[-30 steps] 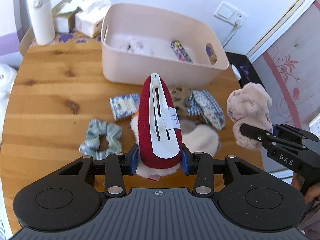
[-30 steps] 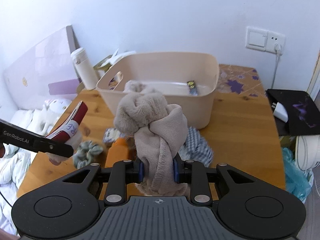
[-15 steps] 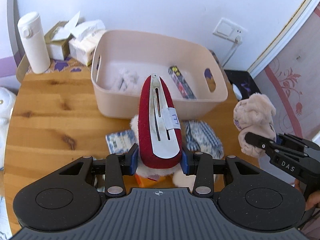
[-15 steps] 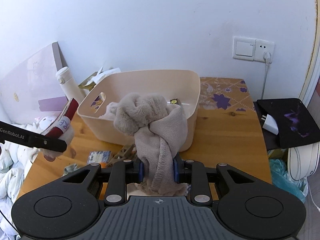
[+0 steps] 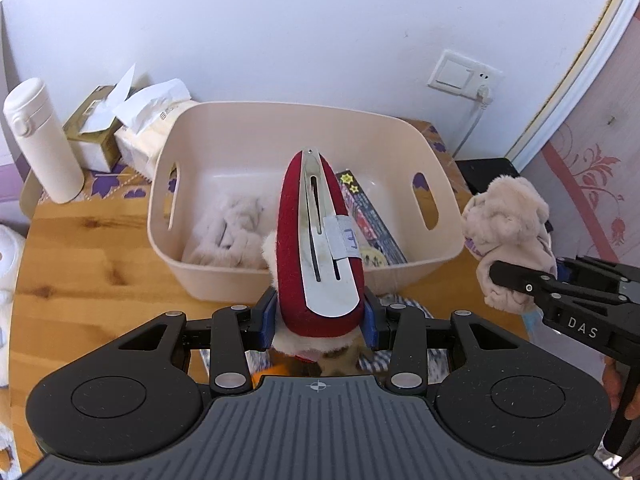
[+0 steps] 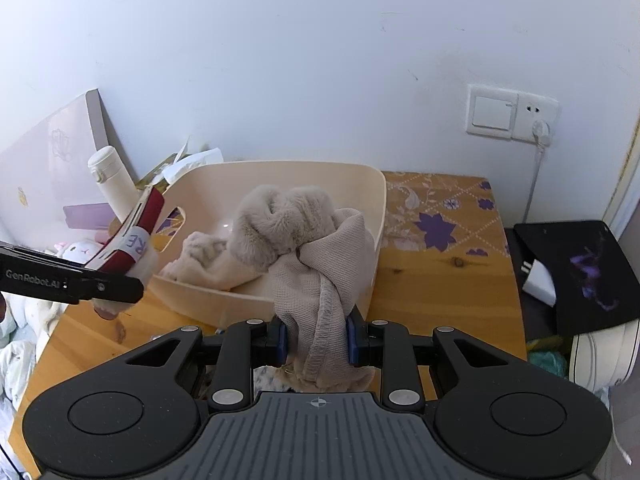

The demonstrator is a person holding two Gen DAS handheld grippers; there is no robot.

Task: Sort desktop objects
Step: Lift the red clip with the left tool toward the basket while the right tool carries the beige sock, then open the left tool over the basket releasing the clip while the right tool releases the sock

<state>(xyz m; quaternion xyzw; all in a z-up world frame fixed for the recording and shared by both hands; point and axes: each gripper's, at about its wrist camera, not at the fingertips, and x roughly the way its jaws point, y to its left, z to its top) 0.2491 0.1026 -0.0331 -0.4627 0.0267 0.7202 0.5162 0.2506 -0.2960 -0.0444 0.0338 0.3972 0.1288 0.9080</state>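
Note:
My left gripper [image 5: 319, 320] is shut on a big red hair clip [image 5: 320, 248] with a metal snap plate and white fur trim, held in the air at the near wall of the beige plastic bin [image 5: 400, 128]. In the right wrist view that clip [image 6: 138, 232] hangs at the bin's left side. My right gripper [image 6: 316, 340] is shut on a beige fluffy knotted headband [image 6: 304, 240], held up before the bin [image 6: 372, 216]. The same headband [image 5: 508, 232] shows at the right of the left wrist view. Inside the bin lie a pale furry item [image 5: 228, 232] and a dark printed packet [image 5: 368, 216].
A white flask [image 5: 40, 140] and tissue boxes [image 5: 128, 124] stand behind the bin on the left. A checked cloth [image 5: 400, 308] lies on the wooden table [image 5: 88, 280] under my left gripper. A black mat [image 6: 580, 272] lies right of the table, a wall socket [image 6: 512, 116] above.
Both grippers have travelled towards the bin with their loads held. The scrunchie and small patterned packet on the table have slipped out of the left wrist view.

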